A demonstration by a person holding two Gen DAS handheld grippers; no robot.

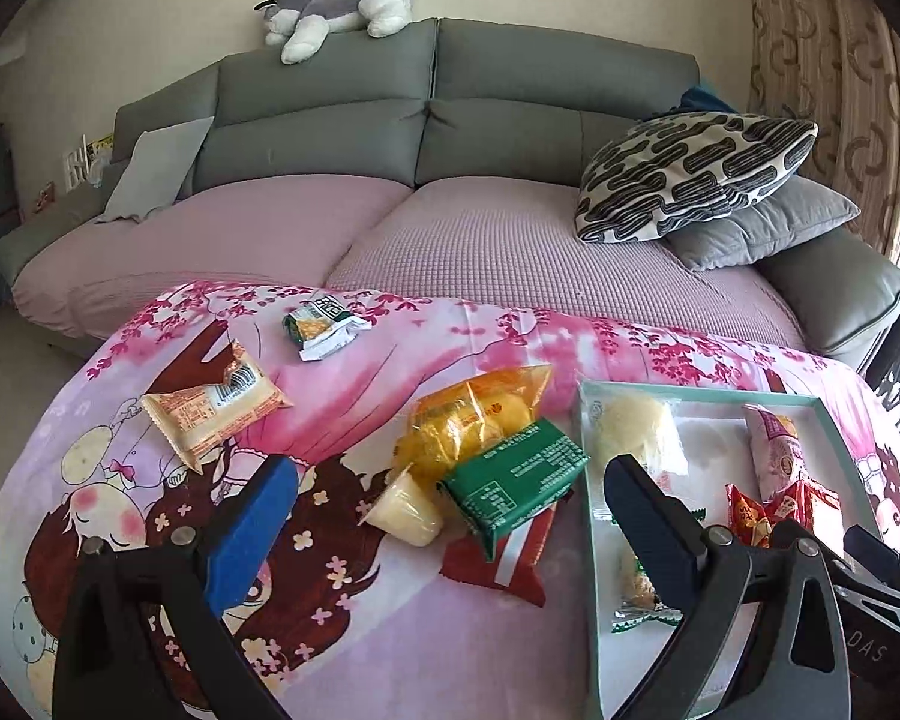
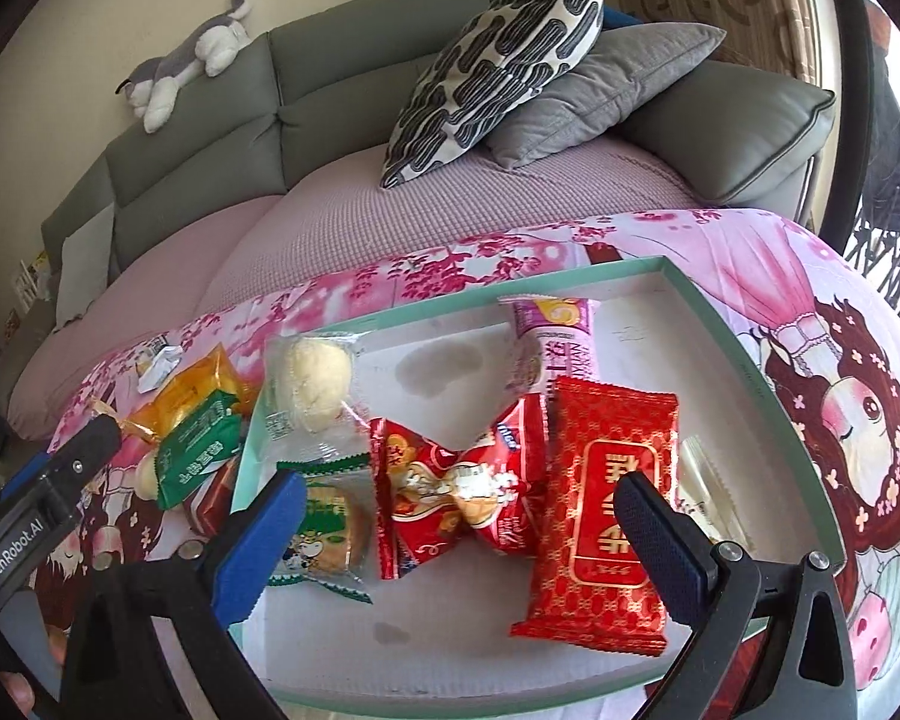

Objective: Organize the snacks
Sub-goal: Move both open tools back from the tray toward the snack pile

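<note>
A teal-rimmed white tray (image 2: 744,354) lies on the pink cartoon cloth. It holds a red packet (image 2: 606,498), a red twisted snack bag (image 2: 456,480), a pink tube pack (image 2: 555,336), a clear-wrapped white bun (image 2: 315,384) and a green-edged cake pack (image 2: 330,525). My right gripper (image 2: 456,528) is open and empty, just above the red bag. My left gripper (image 1: 450,498) is open and empty, above a loose pile: a green packet (image 1: 513,480), a yellow bag (image 1: 474,414), a jelly cup (image 1: 405,513) and a red pack (image 1: 510,558). The tray's rim (image 1: 585,480) passes under its right finger.
An orange snack pack (image 1: 216,408) and a small green-and-white pack (image 1: 324,327) lie farther left on the cloth. A grey sofa (image 1: 426,108) with patterned and grey pillows (image 1: 690,174) stands behind. A plush dog (image 1: 336,12) lies on its back.
</note>
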